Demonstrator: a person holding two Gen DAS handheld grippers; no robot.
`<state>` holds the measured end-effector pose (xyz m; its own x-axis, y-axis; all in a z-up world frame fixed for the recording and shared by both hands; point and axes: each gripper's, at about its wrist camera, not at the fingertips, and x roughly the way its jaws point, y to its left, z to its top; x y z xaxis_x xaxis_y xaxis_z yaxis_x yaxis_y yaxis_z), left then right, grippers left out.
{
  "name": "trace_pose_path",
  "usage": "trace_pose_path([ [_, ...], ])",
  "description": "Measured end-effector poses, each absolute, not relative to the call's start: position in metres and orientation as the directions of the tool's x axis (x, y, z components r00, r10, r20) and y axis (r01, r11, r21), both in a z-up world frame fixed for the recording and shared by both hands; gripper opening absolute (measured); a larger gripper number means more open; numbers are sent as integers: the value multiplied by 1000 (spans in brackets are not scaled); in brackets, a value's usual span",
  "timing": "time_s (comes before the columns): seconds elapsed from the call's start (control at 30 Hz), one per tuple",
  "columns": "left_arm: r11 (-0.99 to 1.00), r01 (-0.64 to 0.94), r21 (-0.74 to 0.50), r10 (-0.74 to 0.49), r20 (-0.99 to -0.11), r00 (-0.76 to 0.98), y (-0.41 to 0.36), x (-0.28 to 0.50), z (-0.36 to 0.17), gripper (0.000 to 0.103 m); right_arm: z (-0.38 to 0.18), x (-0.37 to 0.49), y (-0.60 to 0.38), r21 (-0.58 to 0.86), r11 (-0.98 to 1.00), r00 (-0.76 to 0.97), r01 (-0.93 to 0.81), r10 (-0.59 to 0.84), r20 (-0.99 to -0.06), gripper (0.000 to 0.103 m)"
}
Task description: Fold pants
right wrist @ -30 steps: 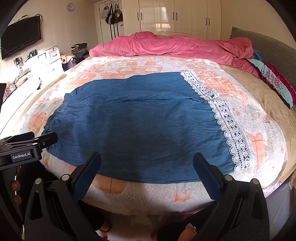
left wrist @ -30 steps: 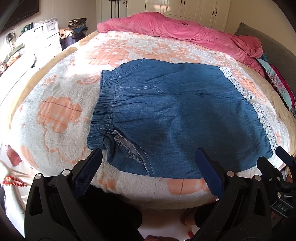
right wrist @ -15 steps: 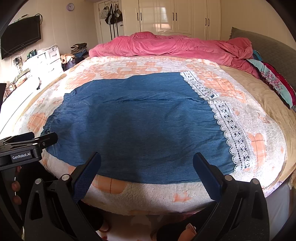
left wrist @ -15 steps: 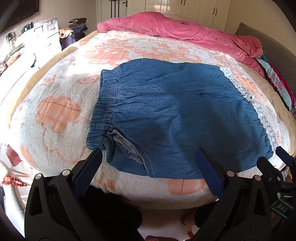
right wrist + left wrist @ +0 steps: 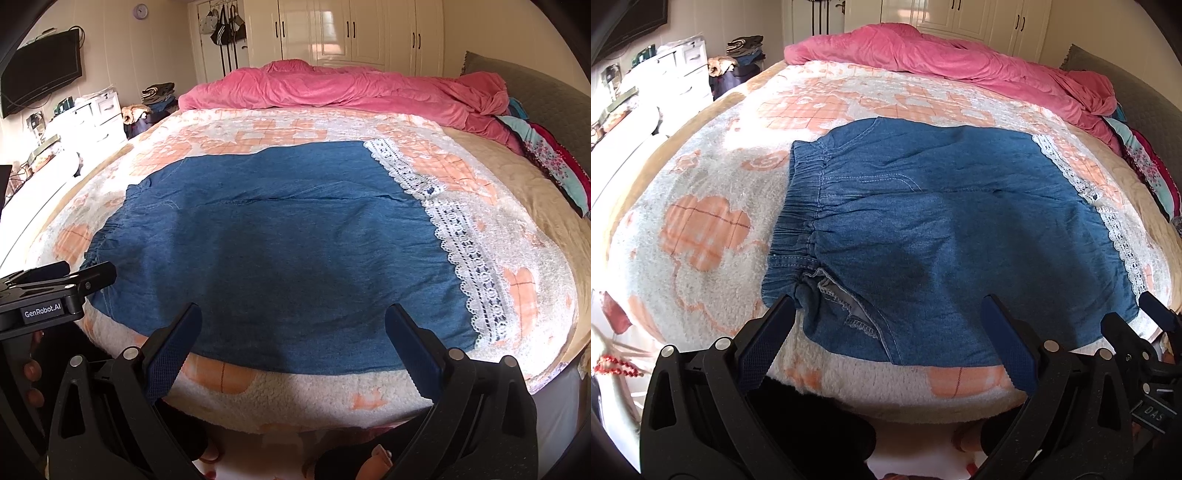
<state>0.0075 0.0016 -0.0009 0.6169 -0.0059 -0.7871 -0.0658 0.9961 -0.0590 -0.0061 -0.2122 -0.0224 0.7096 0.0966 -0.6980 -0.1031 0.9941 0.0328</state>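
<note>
Bed blanket (image 5: 713,184) bears pants (image 5: 942,236) lengthwise sideways, waistband left; left claw (image 5: 886,339) and right claw (image 5: 293,341) gape empty

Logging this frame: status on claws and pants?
Left claw and right claw open, empty. Denim pants flat on bed blanket, unfolded. Nothing in the way.

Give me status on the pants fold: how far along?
Done: the pants lie spread flat on the bed, waistband to the left, lace hems to the right. No fold shows yet. In hand: nothing; the left gripper and right gripper are both open at the near edge. Left: all the folding.
</note>
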Motion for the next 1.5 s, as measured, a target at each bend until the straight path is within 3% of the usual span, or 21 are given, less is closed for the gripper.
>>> trace_pose_path([
  [0.4,992,-107,-69,10,-795,607,28,41,-6,94,-16,55,-199,16,988,685,-153,118,-719,99],
  [0.9,969,-233,-78,82,-789,609,103,120,-1,94,-5,173,-145,-77,927,639,-366,190,-745,99],
  [1.17,969,-218,-113,31,-825,564,128,185,-21,94,-7,253,-123,-146,869,612,-473,204,-764,99],
  [1.37,987,-149,-65,32,-819,572,126,211,-35,94,-20,293,-108,-172,815,564,-554,216,-797,99],
  [1.43,989,-106,-103,-21,-806,591,126,212,-36,91,-27,302,-103,-189,798,555,-573,207,-806,99],
  [1.5,986,-72,-150,-78,-801,594,130,215,-39,80,-33,310,-97,-197,781,540,-593,204,-817,99],
])
